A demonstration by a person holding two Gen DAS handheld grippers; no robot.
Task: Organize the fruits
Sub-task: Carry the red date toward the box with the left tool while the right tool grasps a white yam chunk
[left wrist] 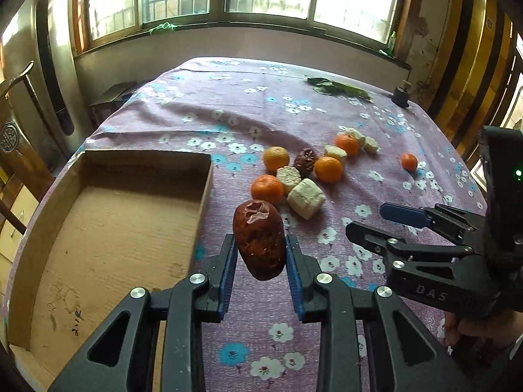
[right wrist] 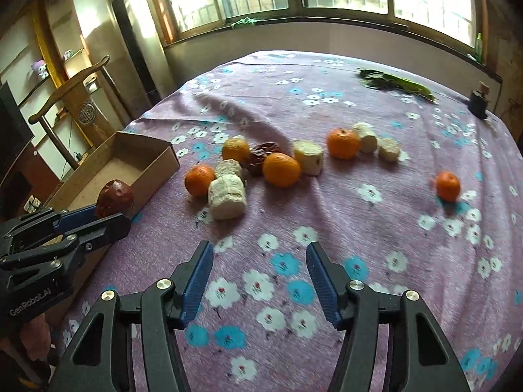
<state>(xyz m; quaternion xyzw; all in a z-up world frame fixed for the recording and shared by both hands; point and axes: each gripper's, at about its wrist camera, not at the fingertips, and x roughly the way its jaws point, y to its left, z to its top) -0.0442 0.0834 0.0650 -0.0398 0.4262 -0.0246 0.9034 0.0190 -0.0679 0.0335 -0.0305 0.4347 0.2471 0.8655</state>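
2 grippers, left gripper (left wrist: 260, 254) clamps wrinkled red date (left wrist: 260, 238), right gripper (right wrist: 260, 281) empty, jaws apart — purple toy (right wrist: 41, 67) only in right view

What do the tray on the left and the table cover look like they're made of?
The tray looks like plain corrugated cardboard: matte brown, with faint ribbing, stains and raw cut edges. The table cover seems to be soft woven or fleecy fabric, matte purple with printed white and blue flowers; it lies in loose folds. The exact fibre cannot be told.
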